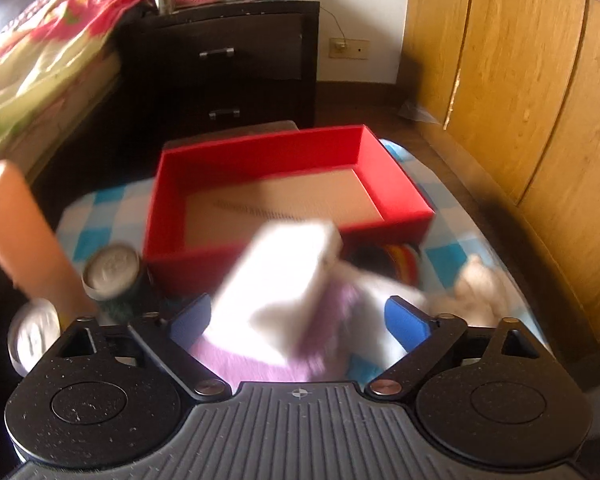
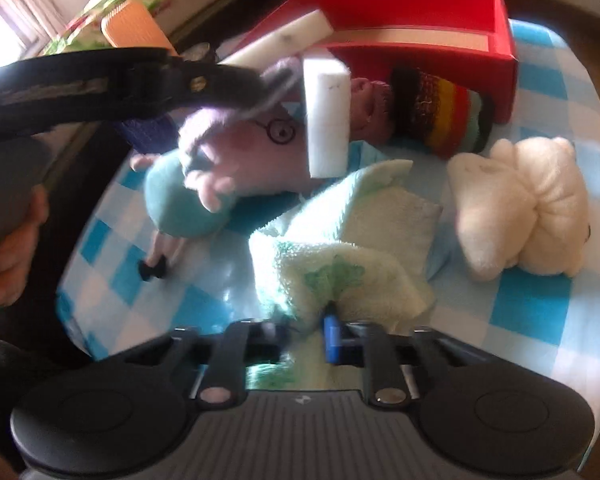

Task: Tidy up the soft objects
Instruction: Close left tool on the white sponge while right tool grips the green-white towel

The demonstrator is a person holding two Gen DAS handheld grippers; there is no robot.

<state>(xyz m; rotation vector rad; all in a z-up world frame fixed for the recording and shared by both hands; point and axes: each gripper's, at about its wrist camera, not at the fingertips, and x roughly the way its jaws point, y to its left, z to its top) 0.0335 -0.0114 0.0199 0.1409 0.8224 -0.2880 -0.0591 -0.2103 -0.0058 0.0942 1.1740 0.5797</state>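
Note:
My left gripper (image 1: 300, 322) is open above a pink-purple plush pig (image 1: 236, 356). A blurred white foam block (image 1: 276, 280) sits between its blue pads, with a gap on the right side. Just beyond stands the red box (image 1: 260, 148), holding nothing. In the right wrist view the block (image 2: 326, 120) stands upright over the pig with glasses (image 2: 220, 152), and a second foam block (image 2: 284, 36) leans on the box (image 2: 500, 40). My right gripper (image 2: 320, 322) is shut on a corner of the green-and-white towel (image 2: 340, 240).
A cream plush (image 2: 532, 208) and a rainbow knitted hat (image 2: 440, 108) lie on the blue checked cloth (image 2: 540, 300). Two cans (image 1: 112, 268) and an orange cylinder (image 1: 20, 232) stand left of the box. A bed, dark nightstand (image 1: 220, 60) and wooden wardrobe (image 1: 520, 80) surround the area.

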